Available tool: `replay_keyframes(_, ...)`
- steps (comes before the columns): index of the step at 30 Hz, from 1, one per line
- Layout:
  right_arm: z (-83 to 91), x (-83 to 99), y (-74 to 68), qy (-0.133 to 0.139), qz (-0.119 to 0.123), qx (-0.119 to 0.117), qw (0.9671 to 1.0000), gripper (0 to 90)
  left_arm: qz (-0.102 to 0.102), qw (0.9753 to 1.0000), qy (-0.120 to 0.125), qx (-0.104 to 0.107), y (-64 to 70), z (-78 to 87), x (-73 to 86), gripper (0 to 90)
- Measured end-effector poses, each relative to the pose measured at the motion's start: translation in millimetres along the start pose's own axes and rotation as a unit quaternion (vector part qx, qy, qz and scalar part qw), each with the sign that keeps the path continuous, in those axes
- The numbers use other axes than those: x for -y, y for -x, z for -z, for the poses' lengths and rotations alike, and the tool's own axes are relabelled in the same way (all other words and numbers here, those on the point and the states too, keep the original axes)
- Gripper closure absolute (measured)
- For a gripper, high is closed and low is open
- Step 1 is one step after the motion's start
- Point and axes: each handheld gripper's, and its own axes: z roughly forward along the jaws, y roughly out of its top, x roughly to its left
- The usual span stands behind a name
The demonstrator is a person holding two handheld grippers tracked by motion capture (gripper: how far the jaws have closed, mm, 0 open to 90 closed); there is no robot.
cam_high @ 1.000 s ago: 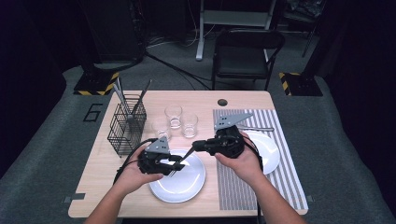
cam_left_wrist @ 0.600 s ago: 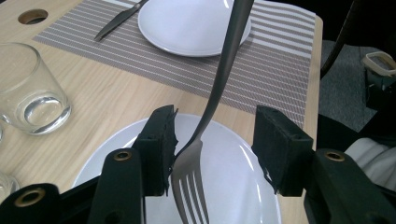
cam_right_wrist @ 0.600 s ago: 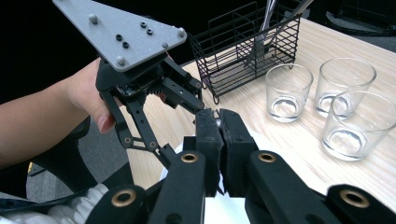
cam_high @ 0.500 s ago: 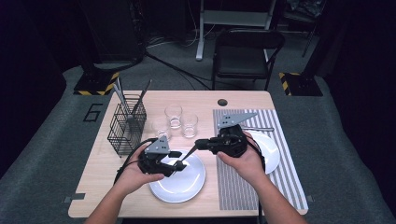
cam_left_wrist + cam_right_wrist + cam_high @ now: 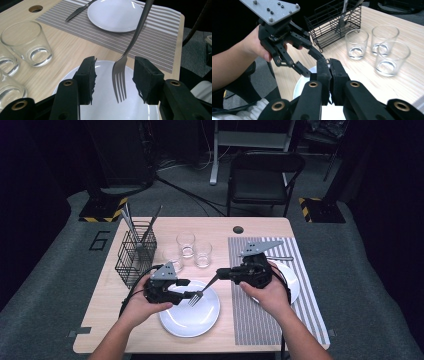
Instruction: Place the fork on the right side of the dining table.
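The right gripper point(image 5: 220, 273) pinches a silver metal fork point(image 5: 123, 65) by its handle, tines hanging between the left gripper's point(image 5: 113, 76) open jaws above the round white plate point(image 5: 200, 316), so this looks like a handover needing the left to close.

A slim silver metal fork point(image 5: 120, 75) hangs tilted in the air, tines pointing down over the near round white plate point(image 5: 192, 317). Its handle slopes up and away toward the striped grey placemat point(image 5: 152, 37), not touching the plate.
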Motion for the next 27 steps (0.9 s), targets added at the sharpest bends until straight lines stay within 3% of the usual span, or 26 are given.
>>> replay_keyframes(12, 21.7, 13.5, 8.3, 0.006, -0.022, 0.028, 0.9994, 87.5, 0.027, 0.9994, 0.016, -0.014, -9.4, 6.0, 1.7, 52.2)
replay_keyframes(20, 34.2, 23.3, 11.2, 0.008, -0.035, 0.045, 0.9983, 87.5, 0.033, 0.9992, 0.020, -0.010, -14.6, 9.0, 0.4, 52.9)
replay_keyframes(27, 43.5, 31.7, 13.4, 0.010, -0.045, 0.061, 0.9971, 87.5, 0.032, 0.9990, 0.026, -0.020, -18.2, 12.9, -1.3, 53.4)
